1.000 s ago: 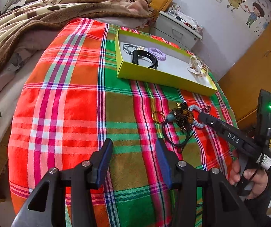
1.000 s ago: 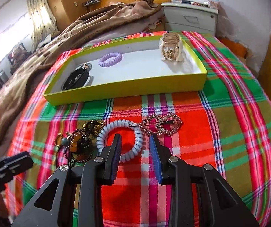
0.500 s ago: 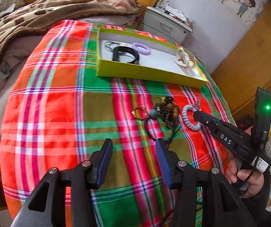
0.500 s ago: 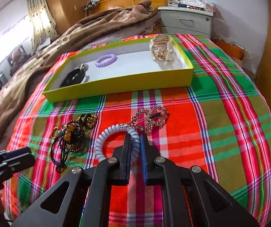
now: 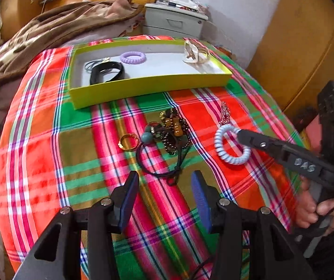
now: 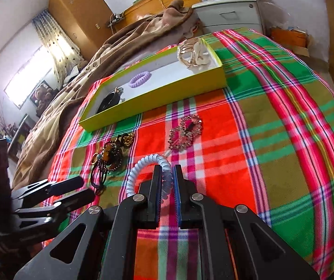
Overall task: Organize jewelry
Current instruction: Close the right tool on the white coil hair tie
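We see a pale blue spiral coil hair tie pinched at one side, just in front of a rhinestone-studded oval hair clip lying flat on the plaid cloth, short of the shallow yellow-green box. Left of the clip lies a tangle of dark beaded jewelry with amber beads and black cord, a gold ring just beside it. Inside the box lie a lilac coil hair tie, a black band and a pearly gold claw clip at its right end.
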Demonstrator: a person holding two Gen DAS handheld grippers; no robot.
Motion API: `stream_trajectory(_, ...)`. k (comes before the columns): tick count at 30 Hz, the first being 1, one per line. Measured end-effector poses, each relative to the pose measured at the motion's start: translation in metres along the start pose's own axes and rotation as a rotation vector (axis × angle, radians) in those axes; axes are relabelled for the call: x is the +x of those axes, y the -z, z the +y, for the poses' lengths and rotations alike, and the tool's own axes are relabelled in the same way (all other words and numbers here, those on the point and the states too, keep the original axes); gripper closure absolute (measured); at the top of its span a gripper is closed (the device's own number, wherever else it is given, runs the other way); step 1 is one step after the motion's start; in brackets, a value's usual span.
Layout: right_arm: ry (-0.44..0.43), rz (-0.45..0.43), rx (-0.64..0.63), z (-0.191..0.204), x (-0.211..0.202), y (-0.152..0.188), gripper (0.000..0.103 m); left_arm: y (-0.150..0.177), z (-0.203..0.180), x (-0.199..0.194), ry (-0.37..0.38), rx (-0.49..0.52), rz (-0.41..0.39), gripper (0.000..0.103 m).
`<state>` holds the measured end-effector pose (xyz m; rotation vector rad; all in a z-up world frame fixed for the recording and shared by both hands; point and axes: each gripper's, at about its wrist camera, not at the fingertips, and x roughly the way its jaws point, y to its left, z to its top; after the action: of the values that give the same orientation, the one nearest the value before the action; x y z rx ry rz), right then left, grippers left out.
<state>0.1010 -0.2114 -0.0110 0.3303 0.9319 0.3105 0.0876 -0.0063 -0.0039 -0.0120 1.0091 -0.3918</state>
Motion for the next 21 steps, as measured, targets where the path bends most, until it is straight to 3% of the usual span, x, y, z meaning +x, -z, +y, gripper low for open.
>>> stream_trajectory(17, 0.012, -0.025, 0.020, -0.011, -0.007, 0.000, 0.093, -0.015, -0.023, 0.024, -0.099, 0.088, 0.032, 0.063)
stream_trajectory(21, 0.009, -0.028, 0.024, -0.014, -0.007, -0.002, 0.093, -0.014, -0.026, 0.013, -0.129, 0.093, -0.009, 0.063)
